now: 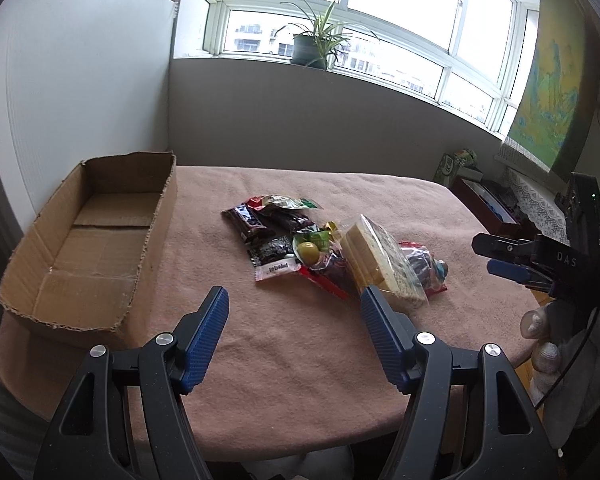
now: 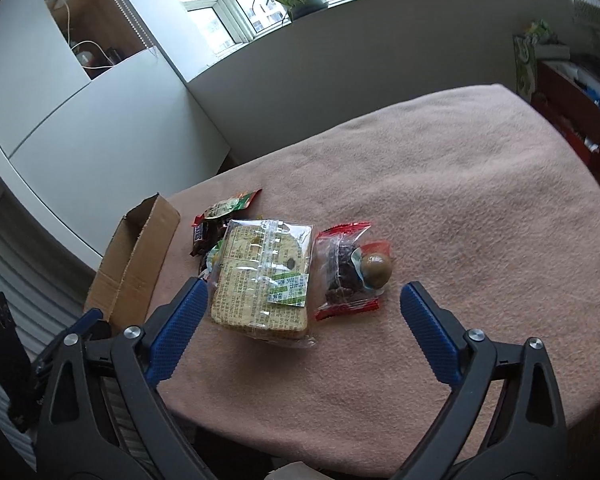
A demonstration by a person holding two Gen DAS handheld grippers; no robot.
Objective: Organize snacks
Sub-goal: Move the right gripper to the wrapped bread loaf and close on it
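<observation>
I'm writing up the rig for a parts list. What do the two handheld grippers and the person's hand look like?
Both the left gripper and the right gripper have black angular frames, silver round bolts and blue ribbed finger pads. In the left wrist view, the right gripper bears white letters "DAS", and a thin black cable hangs from it. The hand holding it wears a light grey glove.

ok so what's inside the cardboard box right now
Nothing that shows: the cardboard box has only its bare bottom flaps in the left wrist view. The near corner behind its front wall is hidden. The snacks all lie in a pile on the pink cloth beside it.
</observation>
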